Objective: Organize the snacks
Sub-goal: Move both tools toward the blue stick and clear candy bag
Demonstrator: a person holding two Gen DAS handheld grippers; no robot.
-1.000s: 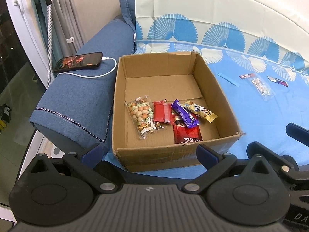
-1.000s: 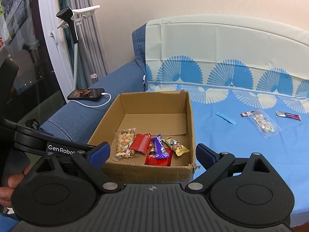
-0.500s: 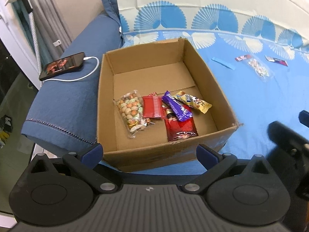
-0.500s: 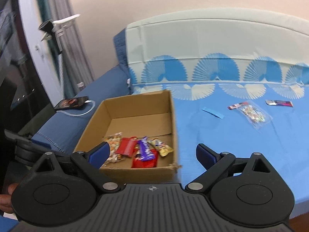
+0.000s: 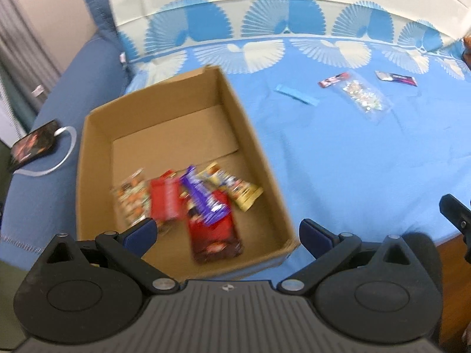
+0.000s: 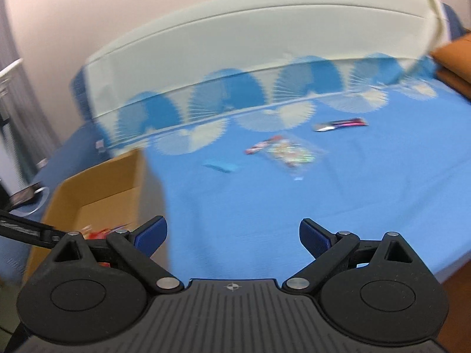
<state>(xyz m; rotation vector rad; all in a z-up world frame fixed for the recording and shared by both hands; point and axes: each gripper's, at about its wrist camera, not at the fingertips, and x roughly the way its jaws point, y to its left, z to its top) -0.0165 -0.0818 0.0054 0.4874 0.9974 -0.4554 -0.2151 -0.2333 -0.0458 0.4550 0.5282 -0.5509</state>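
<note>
An open cardboard box [image 5: 259,158] [image 6: 97,182] sits on the blue cover and holds several snack packs, among them a red pack [image 5: 213,239], a purple bar [image 5: 203,198] and a yellow one [image 5: 235,189]. Loose on the cover farther off lie a blue stick [image 5: 295,95] [image 6: 222,167], a clear candy bag [image 5: 365,95] [image 6: 290,151], a small red bar [image 5: 334,79] [image 6: 260,145] and a dark bar [image 5: 396,78] [image 6: 341,125]. My left gripper [image 5: 228,232] hangs open above the box's near edge. My right gripper [image 6: 232,234] is open over bare cover, right of the box.
A phone [image 5: 32,144] on a white cable rests on the blue armrest left of the box. The sofa back [image 6: 265,41] rises behind the snacks. An orange-brown cushion [image 6: 454,56] is at the far right. The cover's front edge falls off at the lower right.
Both views have swung right, and the box has slid to the left in each. The loose snacks on the cover are now closer to the middle. Both grippers stayed open.
</note>
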